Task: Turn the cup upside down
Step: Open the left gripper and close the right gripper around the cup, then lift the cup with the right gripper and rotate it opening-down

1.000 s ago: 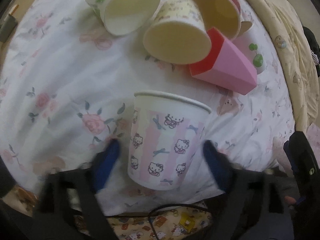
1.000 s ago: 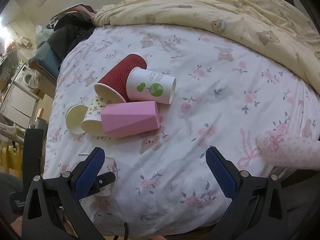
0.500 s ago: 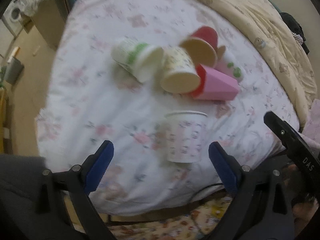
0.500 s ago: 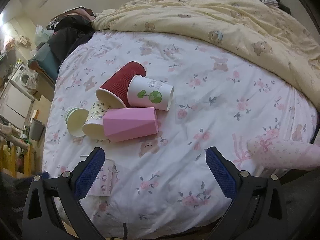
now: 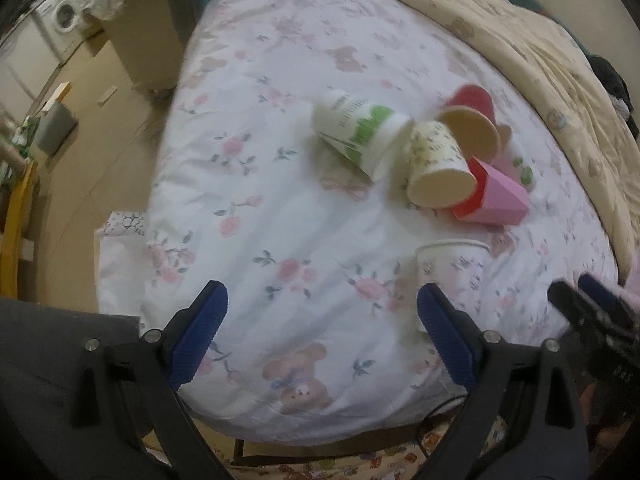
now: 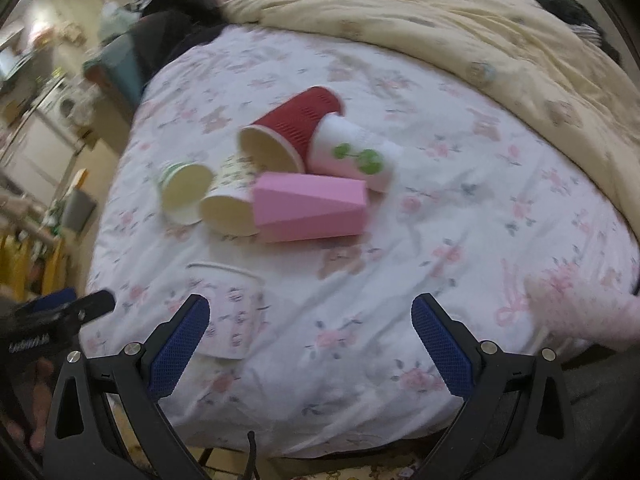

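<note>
On the floral bedsheet point(image 6: 460, 208), the pink-striped Hello Kitty paper cup point(image 6: 230, 312) stands upright, mouth up, just in front of the pink faceted cup point(image 6: 310, 208) in the heap of toppled cups, while the left gripper point(image 5: 318, 334) and right gripper point(image 6: 306, 344) both gape empty.

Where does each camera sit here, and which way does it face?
Left wrist: on the left gripper, facing across the bed; open blue fingers show, the right gripper at right edge.
Right wrist: on the right gripper, facing the quilt; open fingers show, the left gripper at left.
Shared: upright kitty cup, pink cup.
</note>
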The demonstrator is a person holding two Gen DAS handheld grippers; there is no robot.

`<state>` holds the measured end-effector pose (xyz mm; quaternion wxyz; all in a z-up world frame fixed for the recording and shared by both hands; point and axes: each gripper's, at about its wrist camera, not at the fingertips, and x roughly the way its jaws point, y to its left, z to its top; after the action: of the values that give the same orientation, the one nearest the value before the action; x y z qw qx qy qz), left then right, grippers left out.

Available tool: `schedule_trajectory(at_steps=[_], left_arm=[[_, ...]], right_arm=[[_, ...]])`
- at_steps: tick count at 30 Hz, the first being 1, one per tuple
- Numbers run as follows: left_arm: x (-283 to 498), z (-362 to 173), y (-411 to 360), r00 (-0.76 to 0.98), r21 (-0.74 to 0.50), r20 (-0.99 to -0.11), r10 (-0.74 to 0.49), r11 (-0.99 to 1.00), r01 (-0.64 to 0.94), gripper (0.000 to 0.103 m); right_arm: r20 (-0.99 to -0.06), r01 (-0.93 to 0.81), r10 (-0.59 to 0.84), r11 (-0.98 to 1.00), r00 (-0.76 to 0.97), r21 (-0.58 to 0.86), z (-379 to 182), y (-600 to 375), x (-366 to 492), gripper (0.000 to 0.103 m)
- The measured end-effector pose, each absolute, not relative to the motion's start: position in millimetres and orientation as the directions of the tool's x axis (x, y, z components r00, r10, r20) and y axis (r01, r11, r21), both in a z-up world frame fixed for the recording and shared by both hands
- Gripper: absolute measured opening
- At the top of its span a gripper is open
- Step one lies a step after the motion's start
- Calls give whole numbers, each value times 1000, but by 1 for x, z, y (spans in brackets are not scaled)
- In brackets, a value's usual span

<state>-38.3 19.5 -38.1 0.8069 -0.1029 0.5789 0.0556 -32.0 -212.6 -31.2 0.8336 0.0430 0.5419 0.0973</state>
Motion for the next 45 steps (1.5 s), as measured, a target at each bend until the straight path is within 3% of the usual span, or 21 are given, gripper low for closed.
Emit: schedule_trajectory(at_steps=[3,5,15,18,22,35,45], left_arm=[[-38,-36,31,327,-82,-945,17,955,-285,94],[-38,-32,35,346,-74,-937,40,949,-308,94],[-40,-33,47,356,-109,-934,26,929,-354,94],[-38,-35,45,346,-115,-938,13,932,-345,94],[-37,-34,44,350,-121,-937,7,932,-342,94],[-34,-36,35,355,-175,-933,-60,937,-303,94],[-27,-25,4,420,-215,-899,-123,960,-179,94]], right_arm=[[-922,-170,238,966,307,193,-44,-197,-26,100],[-935,-208,250,957,253,200,-55,-183,-23,87],[-934,-154,355,926,47,344,-104,-147,-6,81],[-940,-154,340,931,29,332,-114,-141,-4,76],[-937,-137,348,929,7,344,-122,-138,-1,62],[-901,-219,413,899,130,380,-51,-182,-1,61],[-853,-229,492,863,174,451,-52,-199,-10,61]])
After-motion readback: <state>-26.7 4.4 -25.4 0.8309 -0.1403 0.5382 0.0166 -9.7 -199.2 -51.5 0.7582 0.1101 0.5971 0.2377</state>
